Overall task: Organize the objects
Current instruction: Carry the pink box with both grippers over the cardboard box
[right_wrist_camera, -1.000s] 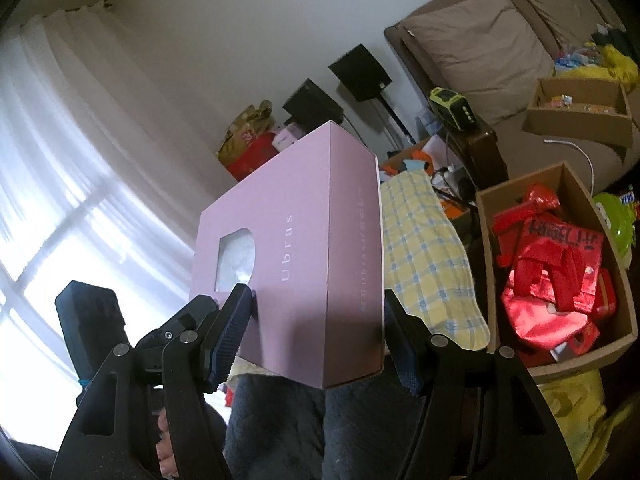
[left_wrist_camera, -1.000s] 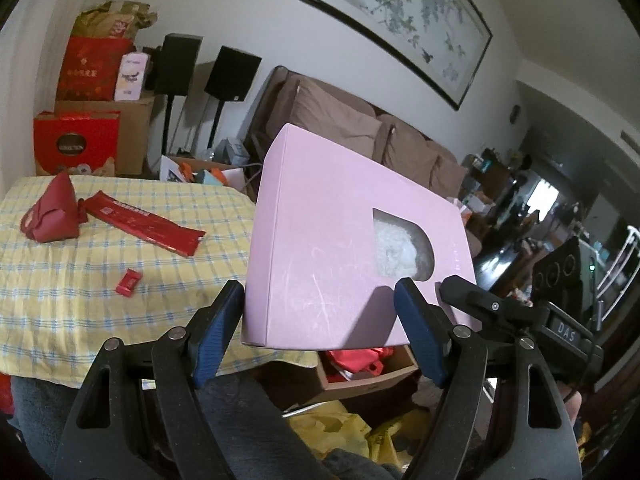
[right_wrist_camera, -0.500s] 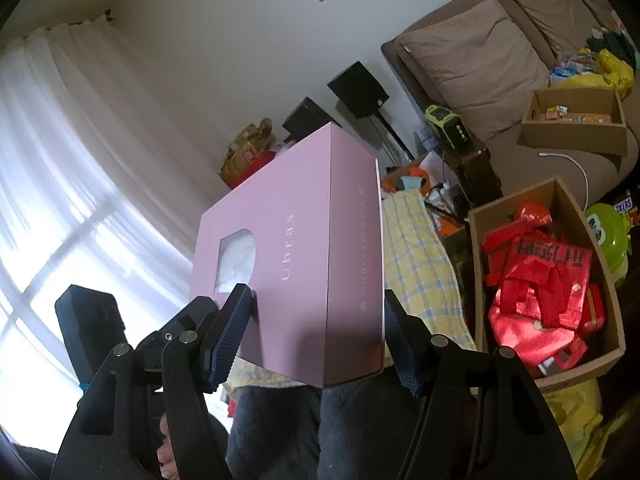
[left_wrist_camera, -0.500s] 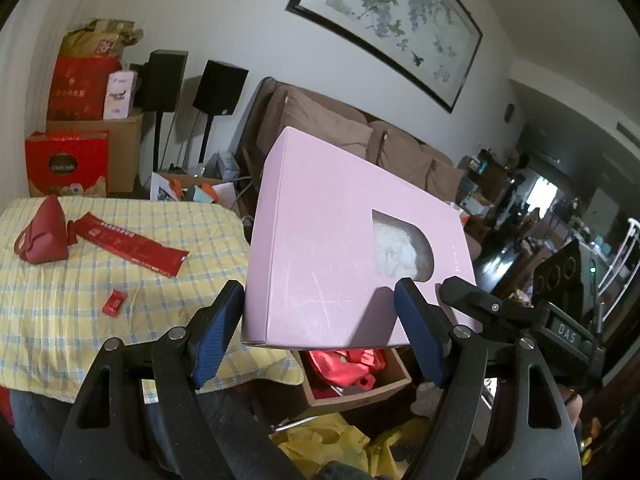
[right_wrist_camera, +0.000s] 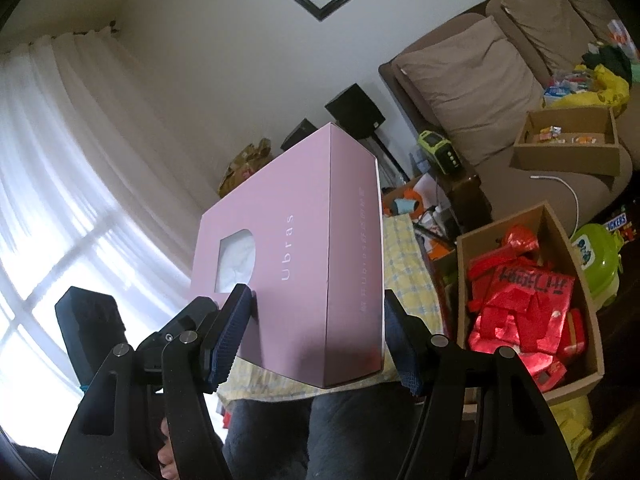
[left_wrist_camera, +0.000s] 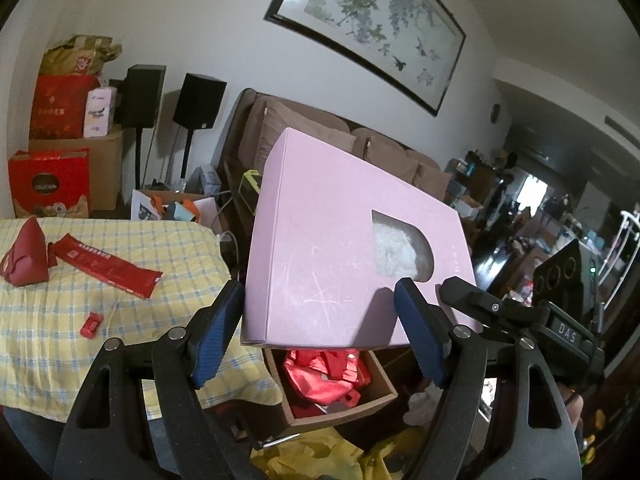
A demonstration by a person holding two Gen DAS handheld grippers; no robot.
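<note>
Left wrist view: the left hand-held gripper point(left_wrist_camera: 320, 336) is clamped on the near end of the flat pink cardboard box with a cut-out window point(left_wrist_camera: 340, 264), its blue pads pressed to both faces. Compared with a second ago, the yellow checked cloth on the counter point(left_wrist_camera: 80, 320) sits lower and further left, and the open brown cardboard box of red packets point(left_wrist_camera: 332, 380) now shows below the pads; the pink box has been lifted clear of the counter.

Right wrist view: the right hand-held gripper point(right_wrist_camera: 316, 340) clamps the same pink box point(right_wrist_camera: 296, 264) across its narrow side. The brown box point(right_wrist_camera: 528, 300), to its right, has come fuller into view, so it looks like a possible destination.
</note>
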